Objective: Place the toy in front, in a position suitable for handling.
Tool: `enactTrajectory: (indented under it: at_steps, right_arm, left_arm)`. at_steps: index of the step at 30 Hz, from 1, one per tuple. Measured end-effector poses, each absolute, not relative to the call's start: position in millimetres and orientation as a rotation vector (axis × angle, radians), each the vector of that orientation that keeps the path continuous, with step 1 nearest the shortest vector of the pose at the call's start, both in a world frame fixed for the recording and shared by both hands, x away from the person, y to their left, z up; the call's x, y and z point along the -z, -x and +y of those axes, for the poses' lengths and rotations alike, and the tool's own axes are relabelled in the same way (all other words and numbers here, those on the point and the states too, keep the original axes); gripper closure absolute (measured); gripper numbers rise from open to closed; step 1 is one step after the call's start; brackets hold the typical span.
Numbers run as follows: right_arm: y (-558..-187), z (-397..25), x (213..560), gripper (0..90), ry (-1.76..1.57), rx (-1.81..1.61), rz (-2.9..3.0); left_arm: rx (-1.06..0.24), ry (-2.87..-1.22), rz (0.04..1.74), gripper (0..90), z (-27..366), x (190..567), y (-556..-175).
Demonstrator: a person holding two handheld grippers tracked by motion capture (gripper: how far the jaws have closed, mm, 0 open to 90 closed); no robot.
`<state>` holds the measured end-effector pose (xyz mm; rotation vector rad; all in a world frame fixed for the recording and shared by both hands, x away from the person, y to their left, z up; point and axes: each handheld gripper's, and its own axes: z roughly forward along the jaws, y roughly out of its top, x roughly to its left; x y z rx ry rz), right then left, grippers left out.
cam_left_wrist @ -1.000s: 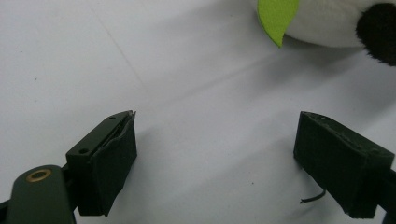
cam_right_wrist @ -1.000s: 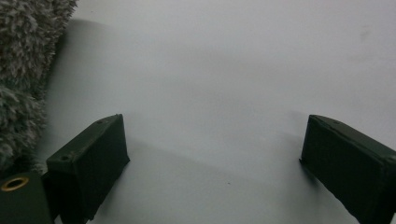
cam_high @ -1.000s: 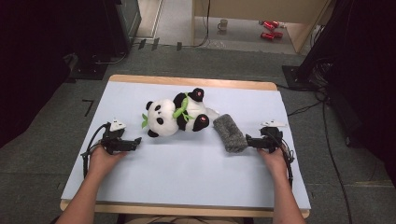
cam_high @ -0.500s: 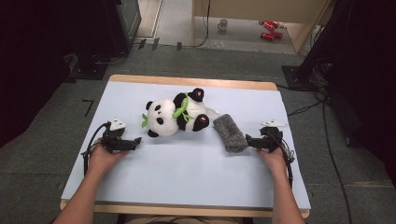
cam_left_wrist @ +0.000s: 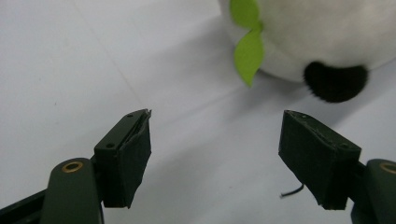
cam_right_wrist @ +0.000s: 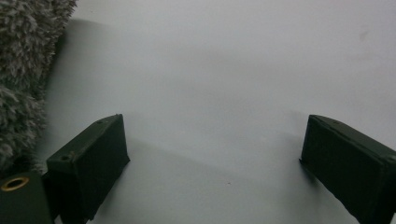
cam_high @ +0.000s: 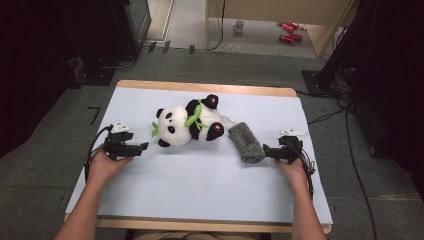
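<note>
**Between the tongs: panda and grey cloth at rest**

Just ahead of the left tongs (cam_high: 145,146) lies the plush panda (cam_high: 189,122) on its back; the rolled grey cloth (cam_high: 246,142) sits beside the right tongs (cam_high: 265,150), touching the panda's foot. Both tongs stand released, jaws wide apart over the desk (cam_high: 200,185). Nothing has shifted over the last second, so grasping has probably not begun.
</note>
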<state>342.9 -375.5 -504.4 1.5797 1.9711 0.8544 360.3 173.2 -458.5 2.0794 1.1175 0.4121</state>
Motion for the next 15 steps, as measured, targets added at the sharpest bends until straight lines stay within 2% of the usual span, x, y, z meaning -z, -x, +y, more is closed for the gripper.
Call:
enactTrajectory:
  at_steps: [15]
  right_arm:
    - [-342.6, -375.2, 504.4, 6.4, -1.583, -0.853, 1.968]
  left_arm:
    - [-0.3, -2.067, 1.048, 28.0, 151.1, 422.9, -358.2]
